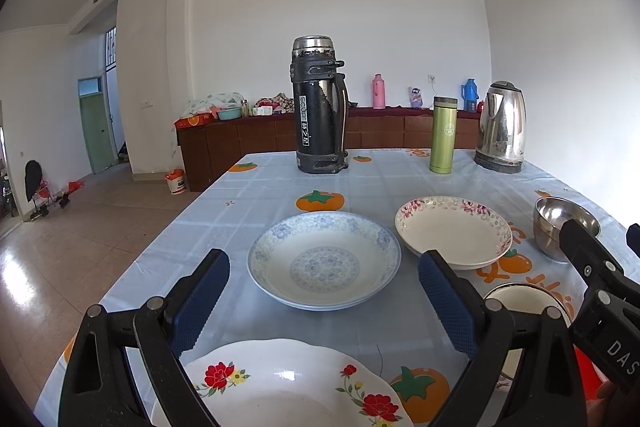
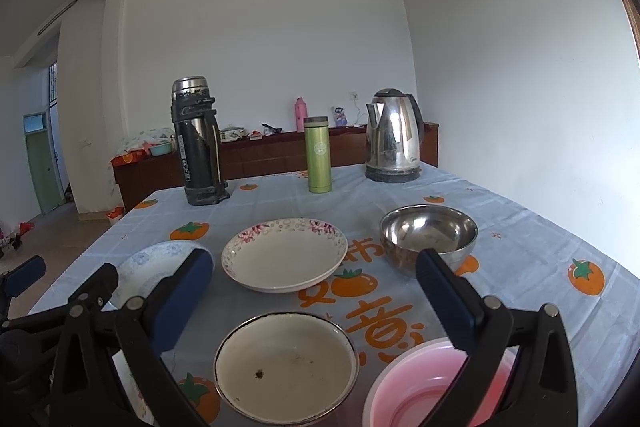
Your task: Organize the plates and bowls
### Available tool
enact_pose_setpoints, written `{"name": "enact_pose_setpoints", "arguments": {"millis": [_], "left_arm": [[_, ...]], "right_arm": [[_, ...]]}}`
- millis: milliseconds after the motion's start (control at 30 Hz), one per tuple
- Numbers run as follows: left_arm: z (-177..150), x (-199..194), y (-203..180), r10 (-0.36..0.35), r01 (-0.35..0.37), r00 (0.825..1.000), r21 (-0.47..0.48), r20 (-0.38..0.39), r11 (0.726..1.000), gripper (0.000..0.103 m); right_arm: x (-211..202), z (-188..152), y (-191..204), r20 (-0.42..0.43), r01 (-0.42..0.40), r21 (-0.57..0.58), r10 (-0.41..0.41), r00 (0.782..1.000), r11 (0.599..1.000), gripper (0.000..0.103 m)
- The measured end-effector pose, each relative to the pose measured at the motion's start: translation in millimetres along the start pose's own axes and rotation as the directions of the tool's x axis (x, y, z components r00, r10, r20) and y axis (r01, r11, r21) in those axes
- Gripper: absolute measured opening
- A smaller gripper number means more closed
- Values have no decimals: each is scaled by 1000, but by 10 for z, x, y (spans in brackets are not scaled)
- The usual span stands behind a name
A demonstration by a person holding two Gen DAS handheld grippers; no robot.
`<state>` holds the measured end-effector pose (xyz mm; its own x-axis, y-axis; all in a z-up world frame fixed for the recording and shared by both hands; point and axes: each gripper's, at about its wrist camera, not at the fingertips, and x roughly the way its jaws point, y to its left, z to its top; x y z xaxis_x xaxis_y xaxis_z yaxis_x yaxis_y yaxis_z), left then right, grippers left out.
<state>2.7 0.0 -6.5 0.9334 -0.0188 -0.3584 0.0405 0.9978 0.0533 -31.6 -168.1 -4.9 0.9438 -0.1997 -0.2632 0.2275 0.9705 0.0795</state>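
A blue-patterned plate (image 1: 324, 261) lies mid-table, with a pink-flowered plate (image 1: 454, 231) to its right and a steel bowl (image 1: 564, 225) further right. A red-flowered plate (image 1: 280, 383) sits nearest, under my open left gripper (image 1: 324, 303), which holds nothing. In the right wrist view, my right gripper (image 2: 316, 303) stands open and empty above a white enamel bowl (image 2: 286, 367). A pink bowl (image 2: 432, 387) is at its lower right, the pink-flowered plate (image 2: 284, 255) and steel bowl (image 2: 428, 233) beyond it. The blue plate (image 2: 152, 267) is partly hidden by the left finger.
At the table's far end stand a black thermos (image 1: 318, 107), a green flask (image 1: 442, 135) and a steel kettle (image 1: 502, 127). The tablecloth (image 1: 256, 195) carries orange fruit prints. A brown cabinet (image 1: 248, 143) lines the back wall. Tiled floor lies left of the table.
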Motion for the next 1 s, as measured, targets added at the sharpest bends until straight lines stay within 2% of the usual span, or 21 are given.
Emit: {"name": "enact_pose_setpoints", "arguments": {"millis": [1000], "left_arm": [[-16,16,7,-7,7,1000,-3,-11,1000,97]], "right_arm": [[19,-6,11,-10,-6,1,6,1000,1000,103]]}}
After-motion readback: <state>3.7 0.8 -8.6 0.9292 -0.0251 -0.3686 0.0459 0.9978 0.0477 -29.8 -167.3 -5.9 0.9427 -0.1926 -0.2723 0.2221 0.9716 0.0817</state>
